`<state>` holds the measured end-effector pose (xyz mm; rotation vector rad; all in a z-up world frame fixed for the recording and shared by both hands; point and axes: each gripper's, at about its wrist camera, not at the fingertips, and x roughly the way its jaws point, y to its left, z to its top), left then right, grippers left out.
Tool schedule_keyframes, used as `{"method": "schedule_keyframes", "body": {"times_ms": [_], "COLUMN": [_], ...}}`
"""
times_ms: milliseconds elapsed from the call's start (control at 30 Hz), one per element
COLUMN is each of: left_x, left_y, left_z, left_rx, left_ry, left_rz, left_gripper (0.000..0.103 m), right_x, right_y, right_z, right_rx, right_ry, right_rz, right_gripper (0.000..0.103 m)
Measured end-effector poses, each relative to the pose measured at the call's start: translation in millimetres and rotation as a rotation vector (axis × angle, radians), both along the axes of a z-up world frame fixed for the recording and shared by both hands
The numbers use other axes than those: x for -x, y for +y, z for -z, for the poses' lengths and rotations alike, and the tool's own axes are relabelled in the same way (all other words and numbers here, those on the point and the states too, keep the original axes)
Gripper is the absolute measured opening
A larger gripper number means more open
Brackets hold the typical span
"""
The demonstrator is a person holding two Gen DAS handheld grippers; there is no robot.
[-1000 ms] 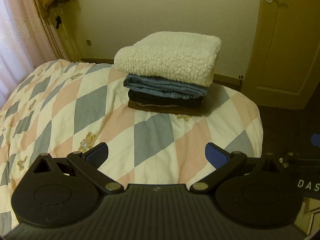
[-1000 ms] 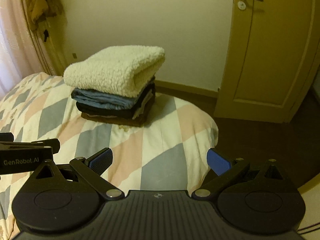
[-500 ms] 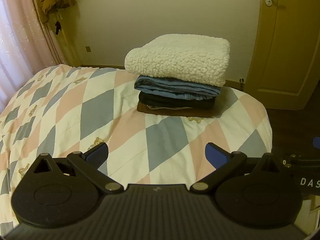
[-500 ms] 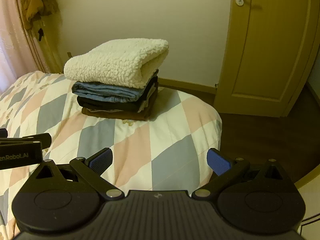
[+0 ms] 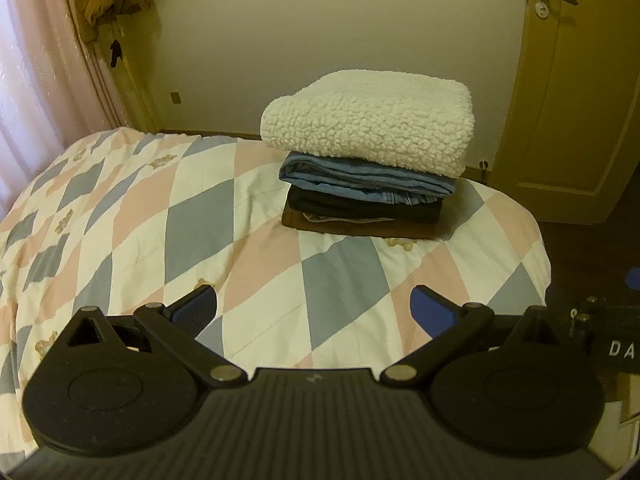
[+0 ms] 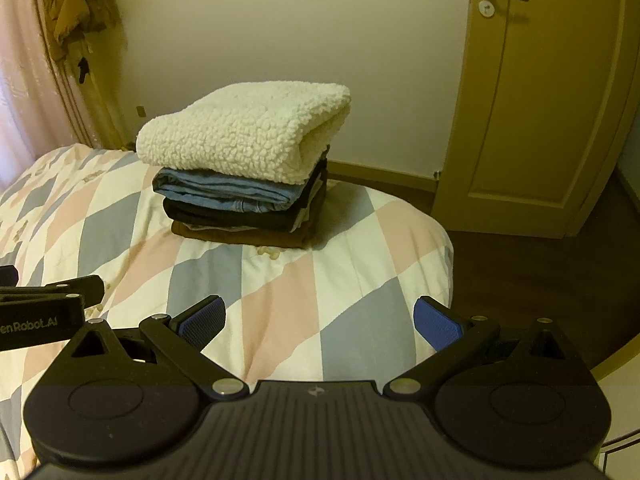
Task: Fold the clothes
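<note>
Both my claws, left gripper (image 5: 314, 306) & right gripper (image 6: 320, 318), gape wide, empty. Folded stack (image 6: 248, 168) sits tall w/ fleece on top; any nudge could topple it.

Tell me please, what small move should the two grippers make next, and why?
Probably draw both back and look for another garment. The left gripper and right gripper are open and hold nothing, and the folded stack, with the white fleece on top, sits tidy on the quilt. No unfolded clothing shows on the bed.

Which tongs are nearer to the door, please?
Right. The right tongs hover over the bed corner, door ahead-right; the left tongs sit further left.
</note>
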<state>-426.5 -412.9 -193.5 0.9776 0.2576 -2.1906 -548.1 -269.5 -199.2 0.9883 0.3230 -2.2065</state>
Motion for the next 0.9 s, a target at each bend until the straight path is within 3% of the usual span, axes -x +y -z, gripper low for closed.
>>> {"method": "schedule_keyframes", "body": {"times_ms": [467, 900], "left_x": [14, 31], "left_y": [-11, -21], "left_z": [8, 22], "left_rx": [0.02, -0.029], "left_ry": [0.002, -0.007], "left_rz": [0.03, 0.09], "left_gripper": [0.102, 0.102], "right_x": [14, 18], "right_y": [-5, -13], "right_z": [11, 19], "right_rx": [-0.023, -0.022], "right_ry": [-0.012, -0.021], "right_rz": [0.035, 0.035], "right_gripper": [0.103, 0.103]}}
